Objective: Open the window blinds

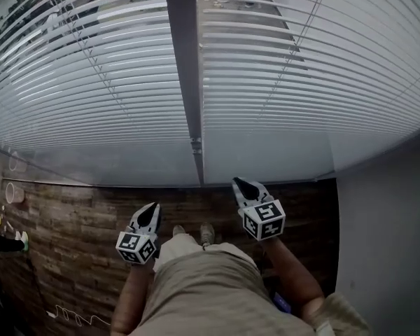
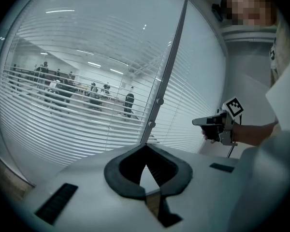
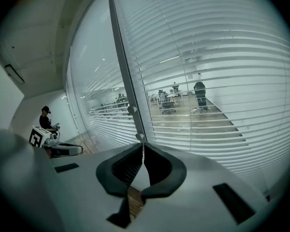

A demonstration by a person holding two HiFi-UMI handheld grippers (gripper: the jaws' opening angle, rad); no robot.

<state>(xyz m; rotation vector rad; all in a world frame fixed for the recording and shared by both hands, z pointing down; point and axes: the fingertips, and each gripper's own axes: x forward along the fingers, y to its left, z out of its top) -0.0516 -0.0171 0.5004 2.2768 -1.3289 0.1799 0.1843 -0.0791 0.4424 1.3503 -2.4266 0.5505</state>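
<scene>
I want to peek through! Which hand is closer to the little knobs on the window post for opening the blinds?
Probably the right. The right gripper reaches nearer the knobs; the left gripper sits farther back from the window.

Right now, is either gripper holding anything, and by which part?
Nothing is held. The left gripper and the right gripper both have their jaws together, with no thing showing between them.

Blinds (image 1: 301,82) and mullion (image 1: 185,68) block ahead; open room over the floor (image 1: 77,229).
</scene>
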